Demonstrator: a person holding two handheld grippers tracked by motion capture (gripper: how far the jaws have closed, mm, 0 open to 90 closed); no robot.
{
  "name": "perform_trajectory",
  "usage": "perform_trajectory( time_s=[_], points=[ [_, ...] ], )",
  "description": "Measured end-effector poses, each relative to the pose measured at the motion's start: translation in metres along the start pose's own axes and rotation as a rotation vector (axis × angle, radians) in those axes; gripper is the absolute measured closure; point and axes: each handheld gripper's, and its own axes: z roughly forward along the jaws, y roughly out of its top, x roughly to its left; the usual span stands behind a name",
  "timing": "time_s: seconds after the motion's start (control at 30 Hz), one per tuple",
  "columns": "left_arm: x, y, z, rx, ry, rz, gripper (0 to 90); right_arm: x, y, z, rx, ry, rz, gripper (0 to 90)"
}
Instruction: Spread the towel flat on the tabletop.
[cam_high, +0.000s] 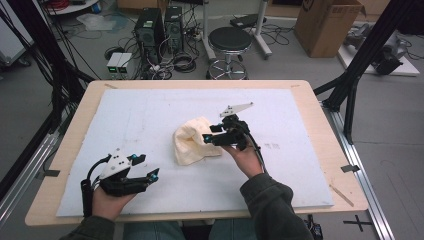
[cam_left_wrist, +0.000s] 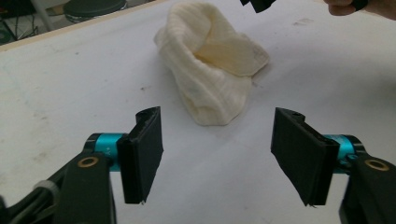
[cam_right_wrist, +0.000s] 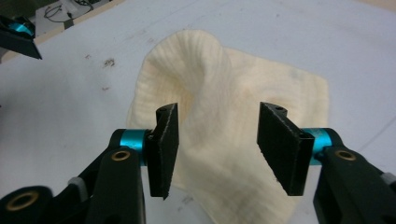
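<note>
So the cream-coloured ribbed knit cloth (cam_high: 194, 141) is sitting crumpled in the middle of the desk (cam_high: 310, 107), on the white sheet (cam_high: 150, 115) that covers most of it. One end of it humps up into a rounded fold, the rest lies flatter.

The right gripper (cam_high: 206, 134) is right at the cloth's edge, pointing into it from the side nearest the person's right hand (cam_high: 245, 155). From the right gripper view its jaws stand apart, about halfway, with the knit fabric (cam_right_wrist: 224, 116) showing in the gap just beyond the pads (cam_right_wrist: 166, 149). As far as I can see, neither pad is pressing on it, so it's loose, not pinched. The raised fold sits just ahead of the left pad.

The left gripper (cam_high: 151, 167) is well away from the cloth, off toward the near left corner of the sheet, held in the person's left hand (cam_high: 107, 200). Its jaws are wide apart with nothing between them, just bare white sheet. In the left gripper view the cloth (cam_left_wrist: 210, 70) lies ahead of the jaws, a bit past the gap between them, and a tip of the right gripper (cam_left_wrist: 259, 4) pokes in at the top just past the cloth.
</note>
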Motion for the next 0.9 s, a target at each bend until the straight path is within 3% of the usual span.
perform_trajectory(
  time_s=[0.27, 0.4, 0.43, 0.57, 0.63, 0.9],
  points=[
    [-0.013, 0.008, 0.026, 0.015, -0.043, 0.002, 38.6, -0.002, -0.027, -0.014, 0.011, -0.020, -0.027, 56.2],
    [-0.016, 0.013, 0.046, 0.029, -0.096, -0.010, 50.4, -0.005, -0.038, -0.010, 0.036, -0.020, -0.037, 59.7],
    [-0.018, 0.015, 0.057, 0.032, -0.101, -0.019, 55.7, -0.007, -0.043, -0.005, 0.062, -0.022, -0.048, 60.9],
    [-0.020, 0.019, 0.073, 0.042, -0.114, -0.019, 59.9, -0.012, -0.050, 0.004, 0.100, -0.029, -0.038, 62.5],
    [-0.022, 0.022, 0.083, 0.056, -0.116, -0.016, 60.0, -0.018, -0.055, 0.014, 0.138, -0.030, -0.011, 62.5],
    [-0.024, 0.028, 0.123, 0.172, -0.137, -0.003, 66.5, -0.020, -0.057, 0.025, 0.164, -0.058, -0.031, 70.3]
  ],
)
